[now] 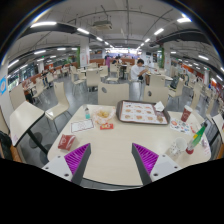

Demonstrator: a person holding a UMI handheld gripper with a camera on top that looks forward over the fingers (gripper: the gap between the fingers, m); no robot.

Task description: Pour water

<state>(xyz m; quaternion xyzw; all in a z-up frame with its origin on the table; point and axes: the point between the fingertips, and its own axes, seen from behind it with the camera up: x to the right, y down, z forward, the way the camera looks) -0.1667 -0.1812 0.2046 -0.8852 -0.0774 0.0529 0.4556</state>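
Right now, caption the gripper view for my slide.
Open gripper hovers above a white table bearing a tray, cup and green bottle.

A green bottle (193, 140) leans tilted on the tabletop (110, 140) right of the tool's fingers, near a red cup (186, 114).

Cam on gripper, facing fwd over table (110, 140)

Tabletop (110, 140) looks like smooth matt off-white laminate. Tray (142, 111) at frame centre-right reads as grey plastic, slightly glossy. Gripper (112, 158) pads look matt, magenta rubbery stuff. Snack packet (67, 142) lower left is shiny red foil.
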